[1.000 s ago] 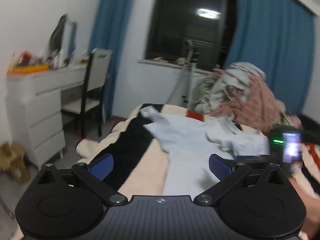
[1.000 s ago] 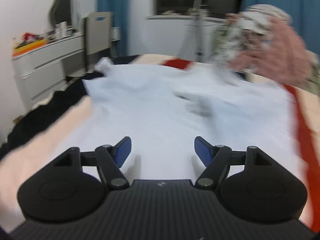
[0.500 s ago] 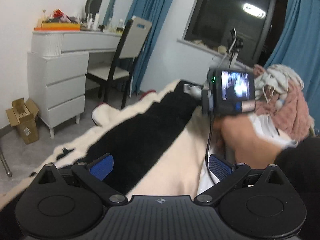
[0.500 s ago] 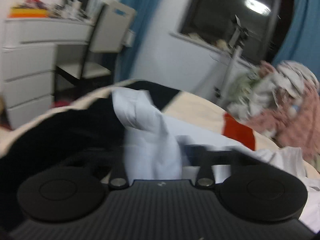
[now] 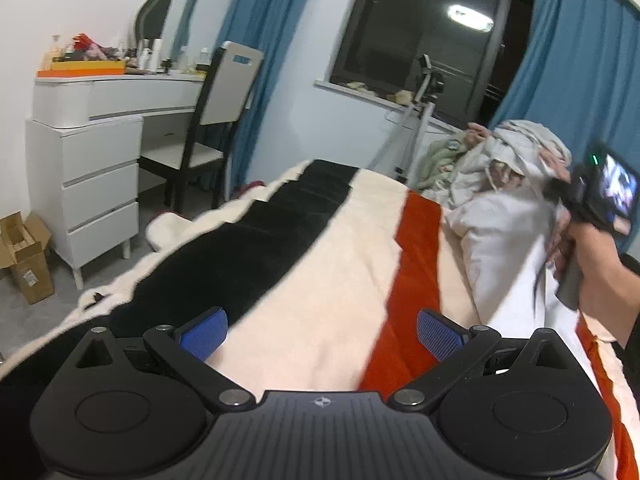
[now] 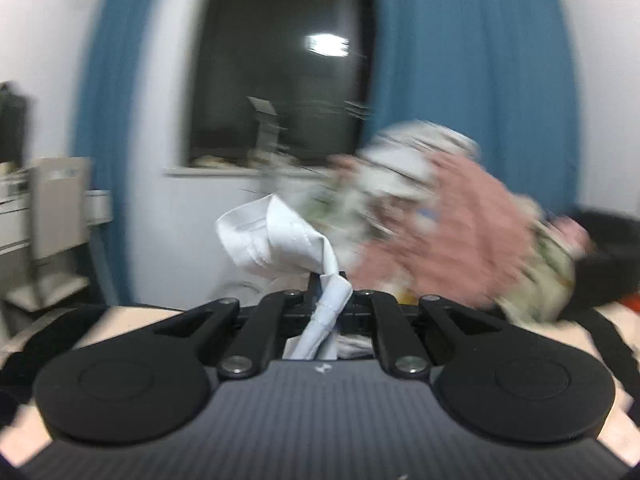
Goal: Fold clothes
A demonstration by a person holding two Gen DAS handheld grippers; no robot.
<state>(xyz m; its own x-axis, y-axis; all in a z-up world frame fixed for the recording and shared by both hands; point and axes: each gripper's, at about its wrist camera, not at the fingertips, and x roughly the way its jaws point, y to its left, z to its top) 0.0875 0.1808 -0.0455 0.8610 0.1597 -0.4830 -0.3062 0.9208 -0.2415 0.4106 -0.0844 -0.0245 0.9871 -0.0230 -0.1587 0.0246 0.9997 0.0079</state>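
A pale blue shirt (image 5: 504, 240) lies bunched at the right side of the bed, pulled up toward the right gripper. In the right wrist view, my right gripper (image 6: 326, 280) is shut on a fold of that pale blue shirt (image 6: 276, 240), which sticks up above the closed jaws. A hand (image 5: 592, 264) holds that gripper's handle at the far right of the left wrist view. My left gripper (image 5: 320, 330) hovers open over the striped blanket (image 5: 320, 280), nothing between its blue pads (image 5: 204, 332).
A heap of unfolded clothes (image 5: 512, 152) sits at the far end of the bed, pink and white in the right wrist view (image 6: 440, 216). A white dresser (image 5: 84, 168), a chair (image 5: 208, 128) and a cardboard box (image 5: 24, 256) stand left of the bed. A tripod (image 5: 416, 124) stands by the window.
The right gripper closed on the pale blue shirt and carried it up and to the right, clearing the blanket's middle. The left gripper sank slightly and stayed open.
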